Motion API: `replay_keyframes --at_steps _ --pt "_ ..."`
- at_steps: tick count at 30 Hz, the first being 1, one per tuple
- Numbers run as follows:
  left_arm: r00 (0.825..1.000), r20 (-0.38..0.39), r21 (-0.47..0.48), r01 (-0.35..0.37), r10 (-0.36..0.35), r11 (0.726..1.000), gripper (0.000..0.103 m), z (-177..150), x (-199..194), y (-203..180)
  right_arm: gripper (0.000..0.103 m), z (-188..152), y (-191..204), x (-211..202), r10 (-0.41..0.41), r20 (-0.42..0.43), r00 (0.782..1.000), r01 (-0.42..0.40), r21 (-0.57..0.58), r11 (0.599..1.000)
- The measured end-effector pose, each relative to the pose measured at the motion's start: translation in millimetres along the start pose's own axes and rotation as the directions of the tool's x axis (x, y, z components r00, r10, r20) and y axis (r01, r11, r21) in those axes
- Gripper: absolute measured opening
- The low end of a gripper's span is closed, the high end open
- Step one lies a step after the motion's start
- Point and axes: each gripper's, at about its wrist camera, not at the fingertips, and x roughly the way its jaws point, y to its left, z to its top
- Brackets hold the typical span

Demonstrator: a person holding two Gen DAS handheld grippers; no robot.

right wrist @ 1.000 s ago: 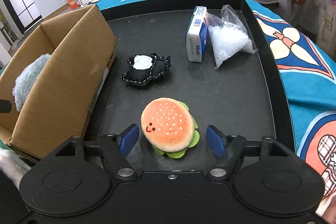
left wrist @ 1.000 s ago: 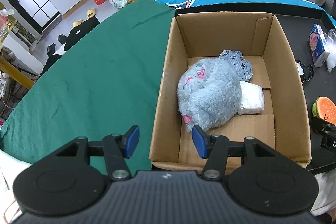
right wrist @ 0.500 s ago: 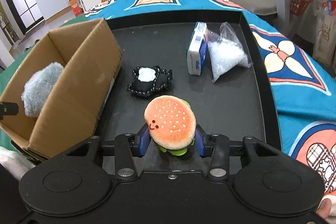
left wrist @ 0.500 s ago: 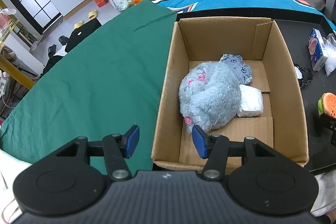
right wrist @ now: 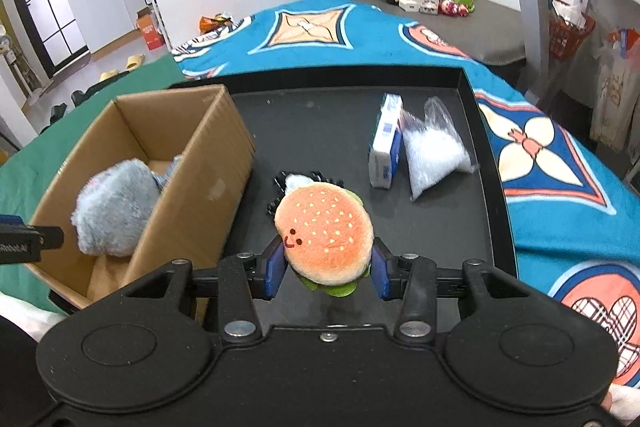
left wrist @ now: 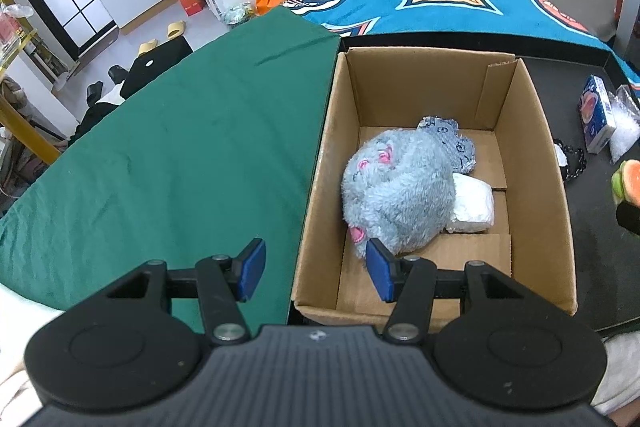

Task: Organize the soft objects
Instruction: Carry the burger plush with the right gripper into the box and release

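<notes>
My right gripper (right wrist: 326,273) is shut on a plush hamburger (right wrist: 324,233) and holds it above the black tray (right wrist: 452,227), right of the cardboard box (right wrist: 192,195). The hamburger also shows at the right edge of the left wrist view (left wrist: 629,181). The box (left wrist: 556,219) holds a grey fluffy plush (left wrist: 398,197), a blue-grey patterned soft item (left wrist: 452,143) and a white soft bundle (left wrist: 472,203). My left gripper (left wrist: 312,275) is open and empty, straddling the box's near left wall. A black-and-white soft toy (right wrist: 294,183) lies on the tray, mostly hidden behind the hamburger.
A blue-and-white tissue pack (right wrist: 386,143) and a clear bag of white filling (right wrist: 432,155) lie at the tray's far right. A green cloth (left wrist: 168,155) covers the table left of the box. A blue patterned blanket (right wrist: 560,155) lies around the tray.
My right gripper closed on the hamburger and lifted it off the tray, moving up and toward the box. My left gripper stayed open and drew back slightly.
</notes>
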Motion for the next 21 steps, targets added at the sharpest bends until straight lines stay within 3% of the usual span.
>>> replay_keyframes --at_steps 21 --pt "0.996 -0.008 -0.097 0.091 -0.092 0.991 0.054 2 8 18 0.043 38 44 -21 0.011 0.074 0.997 -0.006 -0.068 0.998"
